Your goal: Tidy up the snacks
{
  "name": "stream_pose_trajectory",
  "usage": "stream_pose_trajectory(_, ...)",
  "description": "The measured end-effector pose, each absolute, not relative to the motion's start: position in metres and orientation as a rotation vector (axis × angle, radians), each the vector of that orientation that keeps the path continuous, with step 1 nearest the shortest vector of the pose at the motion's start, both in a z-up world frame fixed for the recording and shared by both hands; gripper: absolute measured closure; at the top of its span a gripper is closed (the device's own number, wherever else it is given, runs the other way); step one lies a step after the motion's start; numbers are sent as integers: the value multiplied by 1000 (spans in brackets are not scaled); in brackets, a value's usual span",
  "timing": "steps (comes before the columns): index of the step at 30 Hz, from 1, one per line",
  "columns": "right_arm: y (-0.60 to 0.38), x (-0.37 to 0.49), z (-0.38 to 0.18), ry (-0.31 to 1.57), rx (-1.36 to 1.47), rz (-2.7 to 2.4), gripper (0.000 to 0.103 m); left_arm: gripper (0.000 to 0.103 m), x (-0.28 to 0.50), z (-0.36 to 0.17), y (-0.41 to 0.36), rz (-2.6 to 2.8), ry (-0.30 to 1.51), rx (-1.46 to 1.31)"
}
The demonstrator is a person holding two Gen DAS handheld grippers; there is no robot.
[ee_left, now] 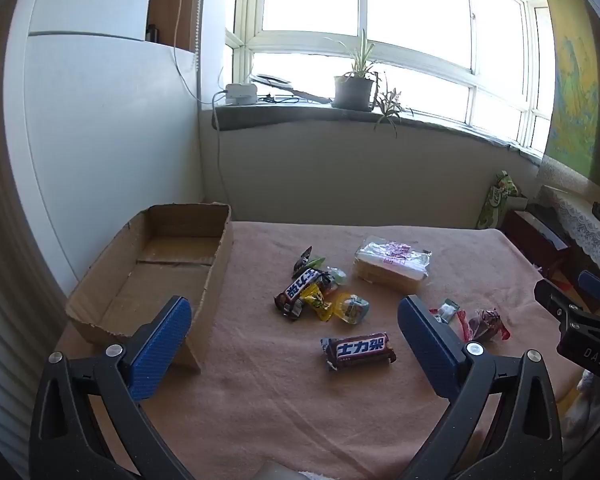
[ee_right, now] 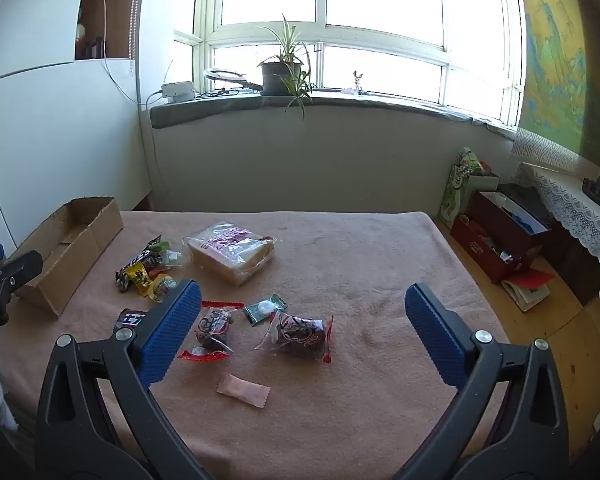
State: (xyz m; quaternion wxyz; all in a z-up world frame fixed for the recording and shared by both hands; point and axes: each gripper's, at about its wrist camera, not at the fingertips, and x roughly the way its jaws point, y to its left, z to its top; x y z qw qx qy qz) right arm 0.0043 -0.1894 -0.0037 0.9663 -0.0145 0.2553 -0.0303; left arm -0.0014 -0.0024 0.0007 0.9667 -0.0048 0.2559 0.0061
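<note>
Both tools hang released and empty over the pink worktop (ee_left: pixel 260 400). Left tool (ee_left: pixel 294 340) view: the cardboard box (ee_left: pixel 172 280) at left shows its bare floor, a chocolate bar (ee_left: pixel 358 351) lies at centre. Only the right tool (ee_right: pixel 302 332) view shows a pink sachet (ee_right: pixel 243 390) at lower centre.

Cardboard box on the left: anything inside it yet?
No snacks show inside the cardboard box: only its bare floor and a flap seam. The near corner is covered by the left gripper's finger and the box's own wall.

Cardboard box (ee_left: pixel 148 276) at the table's (ee_left: pixel 260 400) left edge — snacks (ee_left: pixel 320 296) scattered right of it, bread bag (ee_left: pixel 392 266) behind them
</note>
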Motion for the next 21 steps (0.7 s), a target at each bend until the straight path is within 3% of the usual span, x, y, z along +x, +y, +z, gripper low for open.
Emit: stream_pose_trajectory(21,-195,1,-5,524,-22,-71,0,1,-4,2,-1,-9,528,-44)
